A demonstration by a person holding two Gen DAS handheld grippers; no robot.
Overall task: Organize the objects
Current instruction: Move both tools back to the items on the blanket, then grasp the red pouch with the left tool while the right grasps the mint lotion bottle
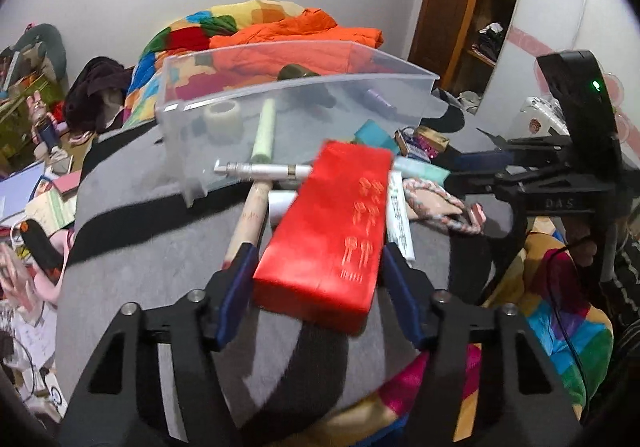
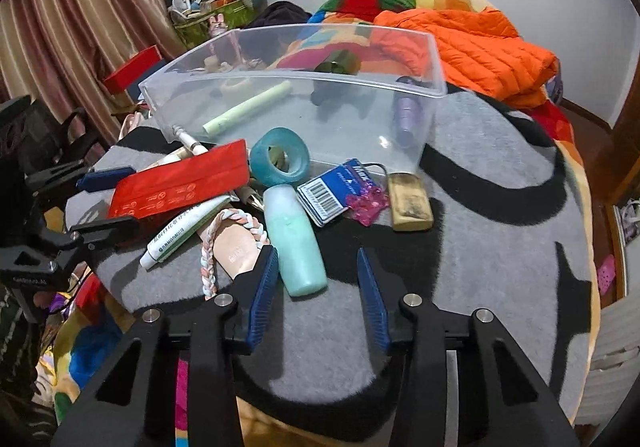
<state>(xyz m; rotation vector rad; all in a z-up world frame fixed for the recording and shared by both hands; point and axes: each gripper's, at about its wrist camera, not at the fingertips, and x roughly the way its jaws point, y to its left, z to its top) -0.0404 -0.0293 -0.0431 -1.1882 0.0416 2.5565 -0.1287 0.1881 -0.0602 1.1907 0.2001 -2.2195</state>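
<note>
seemingly stiff and light, the red box [image 1: 328, 231] sits gripped across its width by the left gripper [image 1: 316, 271] near the clear bin [image 1: 296, 87], while the right gripper [image 2: 318, 279] jaws gape empty.

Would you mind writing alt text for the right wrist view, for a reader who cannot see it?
The right gripper hangs open over a grey and black mat, its fingers flanking the base of a mint green bottle. Beyond lie a red packet, a teal tape roll, a white tube and a clear plastic bin.
</note>
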